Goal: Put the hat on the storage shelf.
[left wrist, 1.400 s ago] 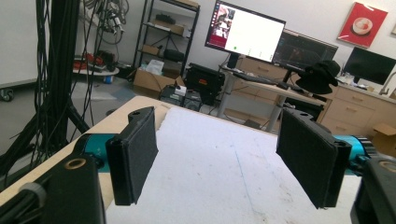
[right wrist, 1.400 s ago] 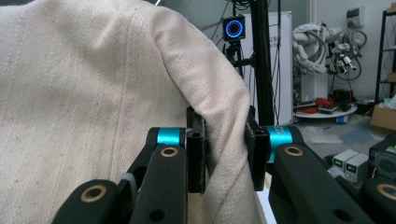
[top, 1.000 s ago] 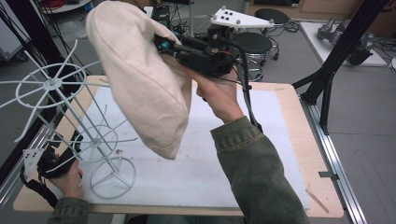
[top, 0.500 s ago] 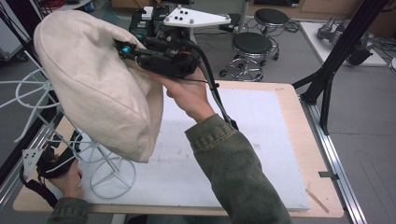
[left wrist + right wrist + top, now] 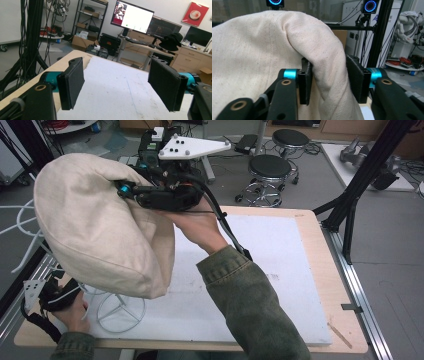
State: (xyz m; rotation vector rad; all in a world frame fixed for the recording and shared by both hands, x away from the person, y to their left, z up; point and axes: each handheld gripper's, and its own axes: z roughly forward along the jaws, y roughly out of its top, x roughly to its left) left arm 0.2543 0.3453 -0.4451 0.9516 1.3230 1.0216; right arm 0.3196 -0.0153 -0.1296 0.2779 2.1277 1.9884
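Between right hand-held gripper (image 5: 329, 80) pads: cloth cover (image 5: 274, 62) fold, loosening.

A large cream fabric cover (image 5: 100, 227) of plain woven cloth, with a stitched seam along its edge, is seen draped in a rounded dome over a white wire rack (image 5: 120, 312) at the left side of the table. The rack is mostly hidden beneath the cloth; only its round wire base ring and a few curved white wires at the far left are exposed. In the high view, the cover's lower edge is seen hanging above the base ring. In the right gripper view, a thick rounded fold of the cover (image 5: 324, 75) is seen bulging upward, with soft creases running down it.
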